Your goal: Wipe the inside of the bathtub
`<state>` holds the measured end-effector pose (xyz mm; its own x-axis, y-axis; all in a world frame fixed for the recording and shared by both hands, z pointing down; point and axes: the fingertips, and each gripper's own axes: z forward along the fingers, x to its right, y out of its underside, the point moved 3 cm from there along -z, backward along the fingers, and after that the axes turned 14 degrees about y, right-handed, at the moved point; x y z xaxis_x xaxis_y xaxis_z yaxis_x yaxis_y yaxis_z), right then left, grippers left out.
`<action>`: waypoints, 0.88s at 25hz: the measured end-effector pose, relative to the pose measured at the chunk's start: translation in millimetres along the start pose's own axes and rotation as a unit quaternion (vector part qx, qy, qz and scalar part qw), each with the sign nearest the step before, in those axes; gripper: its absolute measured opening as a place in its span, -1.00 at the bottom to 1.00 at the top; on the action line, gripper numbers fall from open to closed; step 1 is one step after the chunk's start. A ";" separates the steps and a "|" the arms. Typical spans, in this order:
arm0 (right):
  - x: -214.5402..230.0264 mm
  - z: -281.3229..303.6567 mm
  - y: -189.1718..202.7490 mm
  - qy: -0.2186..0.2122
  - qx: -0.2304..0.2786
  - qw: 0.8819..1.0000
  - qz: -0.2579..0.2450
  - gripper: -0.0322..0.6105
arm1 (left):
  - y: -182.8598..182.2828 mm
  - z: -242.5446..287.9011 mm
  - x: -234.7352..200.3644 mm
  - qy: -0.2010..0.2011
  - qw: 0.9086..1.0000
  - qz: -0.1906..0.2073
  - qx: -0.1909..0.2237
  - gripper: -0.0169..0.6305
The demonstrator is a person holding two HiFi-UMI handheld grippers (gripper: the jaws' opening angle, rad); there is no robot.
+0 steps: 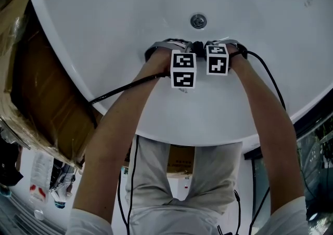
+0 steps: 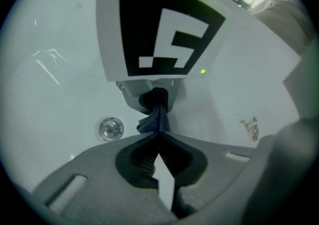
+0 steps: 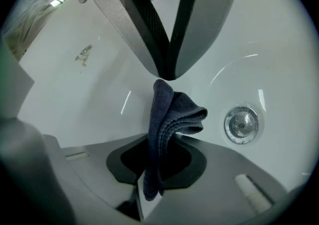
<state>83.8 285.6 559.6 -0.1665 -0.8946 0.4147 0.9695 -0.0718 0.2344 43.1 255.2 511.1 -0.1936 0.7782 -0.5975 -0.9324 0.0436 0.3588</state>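
Your left gripper (image 2: pixel 158 142) is pressing its jaws together on one end of the dark blue cloth (image 3: pixel 169 114). Your right gripper (image 3: pixel 157 157) is pinching the same cloth from the opposite side, with a loose tail trailing back between its jaws. You are holding the two grippers tip to tip, very close, so only a short bunched fold is showing between them. The cloth's long axis is running from one gripper to the other, not lying flat along the tub surface.

Moving outward, you are reaching both arms down into the white bathtub (image 1: pixel 260 5), low on its inner surface. The drain (image 1: pixel 198 21) is sitting just beyond the grippers in the head view, to one side of the fold. A small brownish mark (image 3: pixel 83 55) is lying on the enamel well off to the other side.

No view is showing whether the fold is touching the enamel, since the grippers themselves are hiding it from above. Neither hand is nearer to the cloth, because both are sharing it. By my reading, the coming stroke is depending on getting more cloth face-down on the surface. Drawing the grippers apart along that axis, or letting one end go, would probably be giving you a broader wiping face.
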 end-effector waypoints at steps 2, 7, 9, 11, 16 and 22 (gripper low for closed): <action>-3.1 -4.7 -1.3 -0.009 0.002 1.000 0.004 -0.72 | -1.9 -1.7 1.8 0.000 1.000 -0.001 0.002 -0.95; -14.4 -13.7 -4.6 -0.018 0.005 1.000 0.005 -0.72 | -5.4 -6.0 8.8 0.003 1.000 0.000 0.004 -0.95; -18.3 -17.0 -5.4 -0.021 0.005 1.000 0.003 -0.72 | -6.5 -8.1 10.8 0.004 1.000 0.001 0.004 -0.95; -21.7 -20.3 -6.7 -0.025 0.004 1.000 -0.002 -0.72 | -7.6 -10.8 12.2 0.003 1.000 0.000 0.006 -0.95; -33.9 -28.2 -11.5 -0.037 0.008 0.999 -0.009 -0.72 | -10.8 -16.1 17.1 -0.001 1.000 -0.003 0.014 -0.95; -49.4 -39.7 -18.0 -0.039 0.016 0.999 -0.026 -0.72 | -12.5 -22.6 23.2 -0.006 1.000 0.003 0.017 -0.95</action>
<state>81.7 313.6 500.0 -0.2308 -0.8526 0.4689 0.9534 -0.1019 0.2840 43.4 258.5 476.6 -0.1948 0.7863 -0.5863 -0.9202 0.0605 0.3868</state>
